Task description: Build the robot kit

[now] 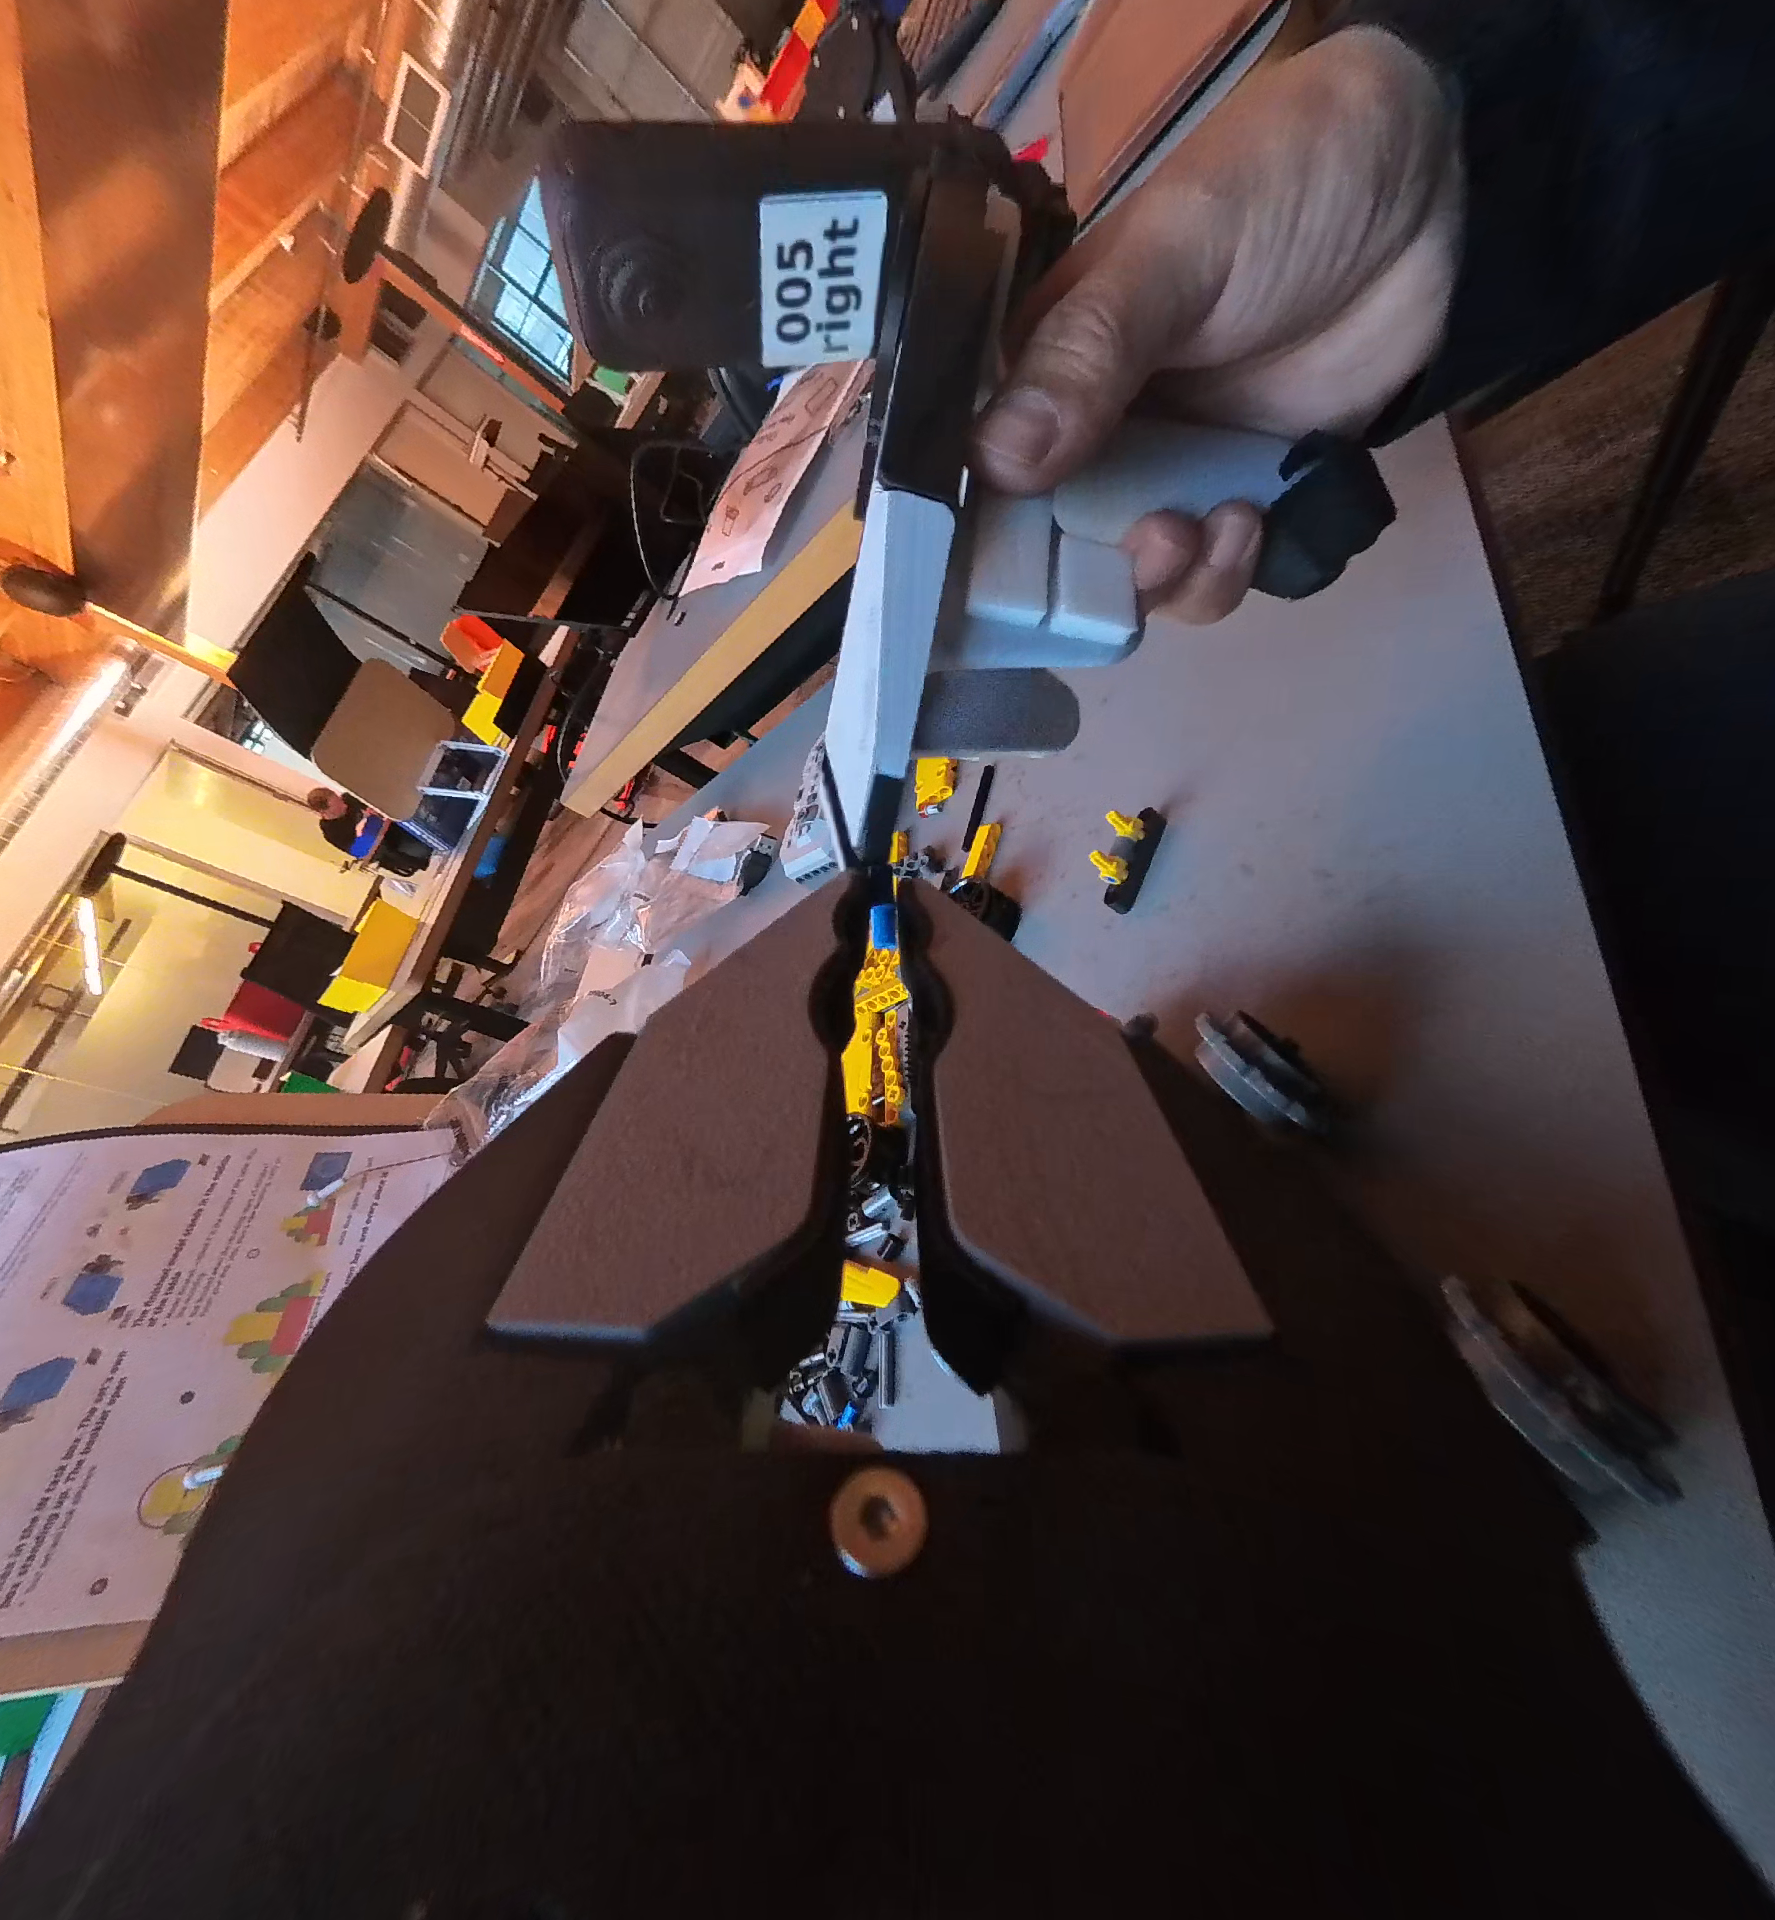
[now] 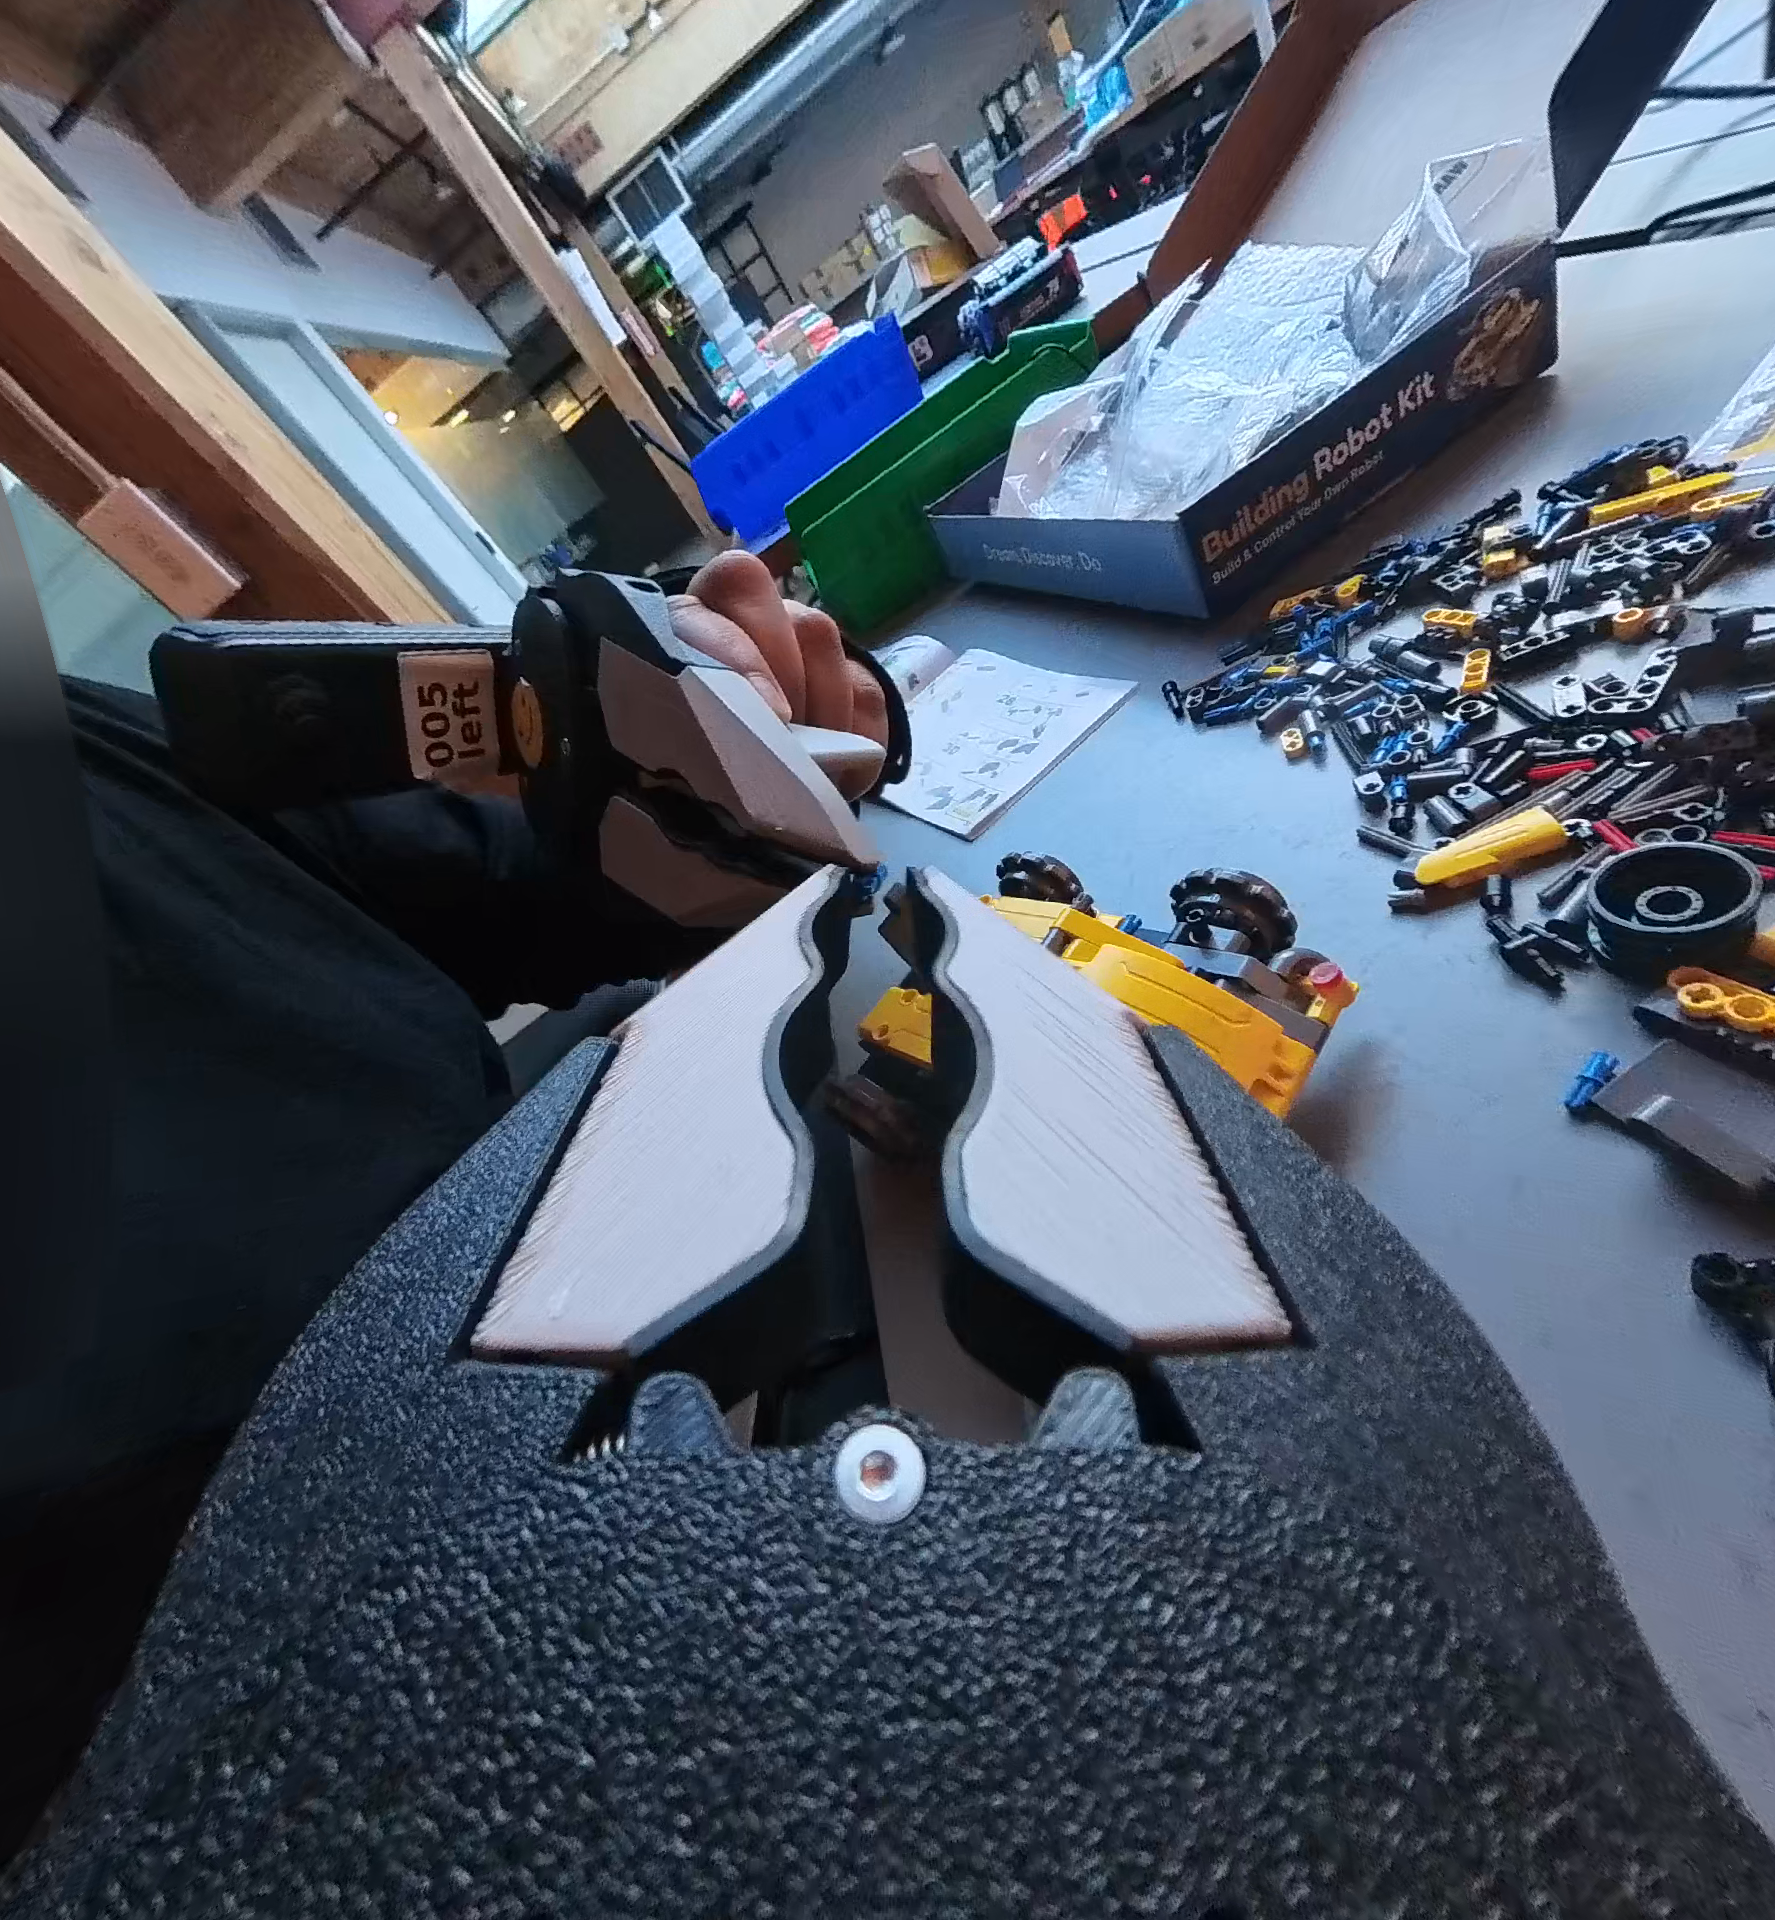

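Right wrist view: the right gripper (image 2: 878, 902) points across a grey table (image 2: 1330, 1195), its two fingers drawn near each other at the tips with a narrow gap left. A small blue peg (image 2: 865, 884) sits at the tip of the left-hand finger; whether the fingers pinch it cannot be told. The left gripper (image 2: 857, 857), held by a hand (image 2: 779, 644), comes in from the left and its tip meets the same peg. Just beyond the tips lies a yellow toy vehicle (image 2: 1163, 987) with black toothed wheels, resting on the table. To the far right is a spread pile of small parts (image 2: 1548, 665), black, yellow, blue and red. A black wheel (image 2: 1672, 906) lies near that pile. An open cardboard box (image 2: 1278, 488) with clear plastic bags stands at the far side, and a booklet (image 2: 1008, 727) lies between the box and the grippers.

Left wrist view: the left gripper's (image 1: 878, 888) fingers are drawn almost together at the tips, with the blue peg (image 1: 883, 923) showing just behind them; a firm grip cannot be confirmed. The right gripper (image 1: 867, 831), held by a hand (image 1: 1226, 260), descends from above to the same spot. A printed sheet (image 1: 135, 1351) lies at the left.
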Tool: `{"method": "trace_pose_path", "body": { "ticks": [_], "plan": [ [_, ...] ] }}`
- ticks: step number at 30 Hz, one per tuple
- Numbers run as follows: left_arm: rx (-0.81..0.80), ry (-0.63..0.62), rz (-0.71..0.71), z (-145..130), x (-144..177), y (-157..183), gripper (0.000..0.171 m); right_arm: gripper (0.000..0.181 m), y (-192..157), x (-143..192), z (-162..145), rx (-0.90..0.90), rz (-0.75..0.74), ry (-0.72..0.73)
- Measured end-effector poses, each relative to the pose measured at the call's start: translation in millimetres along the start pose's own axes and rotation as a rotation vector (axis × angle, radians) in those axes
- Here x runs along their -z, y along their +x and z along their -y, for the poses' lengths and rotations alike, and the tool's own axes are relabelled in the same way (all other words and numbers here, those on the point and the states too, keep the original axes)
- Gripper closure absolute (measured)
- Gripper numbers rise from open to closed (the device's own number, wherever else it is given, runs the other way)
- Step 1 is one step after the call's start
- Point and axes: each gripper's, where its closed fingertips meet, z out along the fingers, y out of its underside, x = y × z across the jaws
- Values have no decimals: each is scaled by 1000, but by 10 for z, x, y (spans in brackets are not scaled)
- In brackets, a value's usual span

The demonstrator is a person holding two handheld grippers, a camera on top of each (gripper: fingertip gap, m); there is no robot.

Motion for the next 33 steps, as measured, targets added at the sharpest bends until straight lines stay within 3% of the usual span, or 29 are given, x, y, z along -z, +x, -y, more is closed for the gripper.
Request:
{"method": "trace_pose_path", "body": {
  "ticks": [20, 25, 30, 33],
  "plan": [
    [15, 1, -4, -43, -38, 12, 170, 178, 16, -20, -36, -12, 17, -9],
    [101, -10, -27, -67, -71, 33, 170, 178, 52, -1, -57, -4, 2, -14],
    [281, -75, -40, -244, -182, 3, 154, 179, 323, 140, -70, -23, -88, -7],
    [384, -114, -38, -358, -171, -39, 149, 178, 767, 429, -168, 20, -286, -72]
  ]
}}
